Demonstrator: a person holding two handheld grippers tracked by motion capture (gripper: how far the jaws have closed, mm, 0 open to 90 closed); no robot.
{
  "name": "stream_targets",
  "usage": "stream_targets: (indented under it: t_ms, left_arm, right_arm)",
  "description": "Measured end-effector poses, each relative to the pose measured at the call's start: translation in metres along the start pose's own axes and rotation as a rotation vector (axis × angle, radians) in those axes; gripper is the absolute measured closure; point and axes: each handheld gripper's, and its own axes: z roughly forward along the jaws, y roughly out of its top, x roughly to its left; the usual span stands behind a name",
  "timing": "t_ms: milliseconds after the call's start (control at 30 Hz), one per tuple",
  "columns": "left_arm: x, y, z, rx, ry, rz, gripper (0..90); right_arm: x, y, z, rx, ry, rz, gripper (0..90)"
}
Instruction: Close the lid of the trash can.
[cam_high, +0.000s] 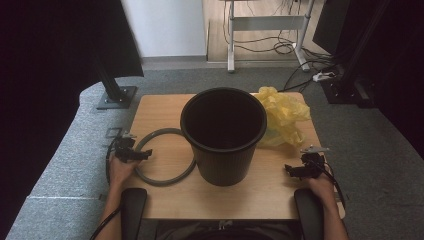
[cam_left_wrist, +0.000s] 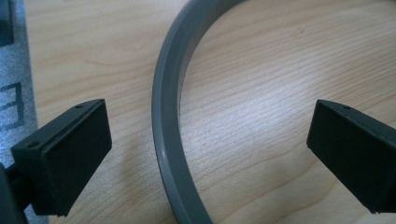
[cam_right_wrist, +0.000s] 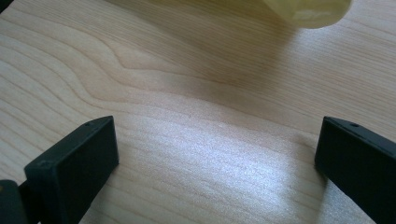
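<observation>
Left gripper (cam_high: 145, 154) spread wide, straddling the near-left arc of the grey ring (cam_high: 165, 179), not touching it. Grey ring flat on the wooden table (cam_high: 165, 107), just left of the black bucket (cam_high: 223, 135), partly tucked behind its base. Right gripper (cam_high: 288, 170) spread too, over bare wood, yellow bag (cam_high: 282, 117) well beyond it.

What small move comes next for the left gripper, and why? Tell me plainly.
Probably ease the left gripper down and shut it on the grey ring. Its jaws stand wide open with the ring's band running between them, flat on the wooden table beside the black bin. The right gripper is open over bare wood, near the yellow bag.
</observation>
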Motion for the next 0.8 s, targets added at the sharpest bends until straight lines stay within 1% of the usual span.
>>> stream_targets:
  t_ms: [67,100,133,167,200,233,333,500,533,633,667,700,800]
  left_arm:
    - [0.000,-0.001,0.003,0.009,0.002,0.008,0.0]
    - [0.000,-0.001,0.003,0.004,-0.003,0.011,0.0]
    - [0.000,-0.001,0.003,-0.003,-0.018,0.009,0.0]
    - [0.000,-0.002,0.005,0.003,-0.031,0.009,0.0]
    - [-0.001,-0.003,0.008,0.020,-0.020,0.016,0.0]
    - [-0.002,-0.004,0.010,0.015,-0.012,0.030,0.0]
    - [0.000,-0.007,0.010,-0.001,-0.023,0.041,0.0]
    - [0.002,-0.006,0.010,-0.003,-0.020,0.036,0.0]
    - [0.002,-0.007,0.009,-0.009,-0.014,0.029,0.8]
    - [0.005,-0.008,0.007,-0.027,-0.007,0.021,7.5]
    - [0.007,-0.009,0.005,-0.040,0.003,0.006,11.5]
    - [0.007,-0.009,0.005,-0.046,0.009,-0.001,17.2]
    - [0.010,-0.011,0.003,-0.063,0.021,-0.017,28.7]
  right_arm:
    - [0.000,0.000,0.000,0.000,0.000,0.000,0.0]
    - [0.000,0.000,0.000,0.000,0.001,0.000,0.0]
    - [0.000,0.000,0.000,0.000,0.000,0.000,0.0]
    - [0.000,0.000,0.000,0.000,0.000,0.000,0.0]
    - [0.000,0.000,0.000,0.000,0.001,0.000,0.0]
    - [0.000,0.000,0.000,0.000,0.001,0.000,0.0]
    - [0.000,0.000,0.000,0.000,0.003,-0.002,0.0]
    - [0.000,0.000,0.000,0.000,0.005,-0.004,0.0]
    - [0.001,0.000,0.000,0.000,0.005,-0.004,0.0]
    - [0.001,0.000,0.000,0.000,0.006,-0.004,0.0]
    - [0.001,0.000,0.000,0.000,0.007,-0.007,0.0]
    - [0.001,0.000,0.000,0.000,0.007,-0.007,0.0]
    - [0.001,0.000,0.000,0.000,0.007,-0.007,0.0]
